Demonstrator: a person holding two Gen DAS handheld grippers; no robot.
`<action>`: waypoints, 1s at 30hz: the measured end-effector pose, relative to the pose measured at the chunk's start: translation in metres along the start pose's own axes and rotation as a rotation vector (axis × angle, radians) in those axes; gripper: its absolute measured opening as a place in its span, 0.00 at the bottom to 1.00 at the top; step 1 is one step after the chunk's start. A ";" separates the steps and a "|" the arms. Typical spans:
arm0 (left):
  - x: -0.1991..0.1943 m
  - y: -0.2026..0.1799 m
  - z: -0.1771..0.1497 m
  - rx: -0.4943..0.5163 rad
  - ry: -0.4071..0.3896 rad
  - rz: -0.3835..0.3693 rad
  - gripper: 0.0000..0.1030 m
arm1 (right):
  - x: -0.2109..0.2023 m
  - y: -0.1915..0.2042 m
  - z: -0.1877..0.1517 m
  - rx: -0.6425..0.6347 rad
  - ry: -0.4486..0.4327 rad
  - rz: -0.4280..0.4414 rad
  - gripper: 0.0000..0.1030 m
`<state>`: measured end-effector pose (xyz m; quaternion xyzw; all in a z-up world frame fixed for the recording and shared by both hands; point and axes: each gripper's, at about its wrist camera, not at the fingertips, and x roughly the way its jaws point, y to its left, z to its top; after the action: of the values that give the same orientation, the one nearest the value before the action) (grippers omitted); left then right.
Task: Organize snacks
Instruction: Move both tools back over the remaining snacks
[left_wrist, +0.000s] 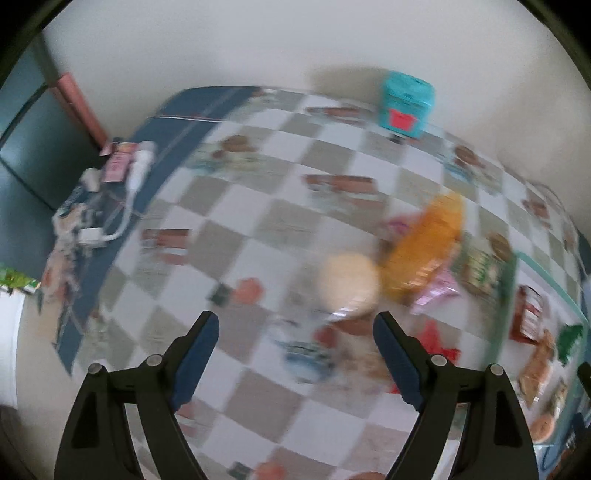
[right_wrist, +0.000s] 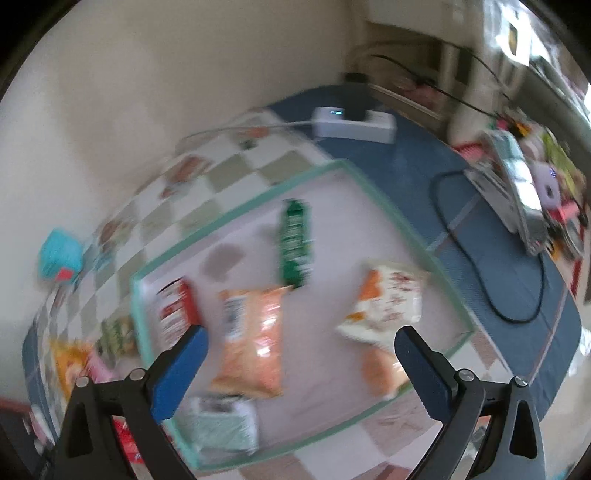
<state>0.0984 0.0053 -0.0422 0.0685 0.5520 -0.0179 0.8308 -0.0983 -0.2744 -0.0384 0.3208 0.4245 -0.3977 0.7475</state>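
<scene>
Clear-walled rectangular tray on checkered tablecloth holds six crinkly snack packets: orange, green, others blurred; left gripper and right gripper spread, nothing between

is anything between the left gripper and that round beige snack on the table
Nothing visible: the left gripper is open and empty, and the round beige snack lies just beyond its fingers on the checkered tablecloth.

The left gripper hangs with jaws apart and nothing between them over a checked cloth. Ahead lie a round pale snack and an orange bag, blurred; a teal box stands by the wall.
</scene>
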 end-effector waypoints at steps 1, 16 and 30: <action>0.000 0.007 0.000 -0.009 -0.007 0.015 0.85 | -0.002 0.008 -0.004 -0.021 -0.001 0.009 1.00; 0.006 0.083 -0.002 -0.178 -0.011 0.028 0.92 | -0.018 0.130 -0.076 -0.332 0.087 0.300 1.00; 0.047 0.057 -0.004 -0.149 0.127 -0.087 0.92 | 0.026 0.147 -0.093 -0.417 0.158 0.214 1.00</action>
<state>0.1193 0.0649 -0.0818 -0.0164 0.6059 -0.0084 0.7953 0.0020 -0.1365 -0.0808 0.2327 0.5183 -0.1935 0.7998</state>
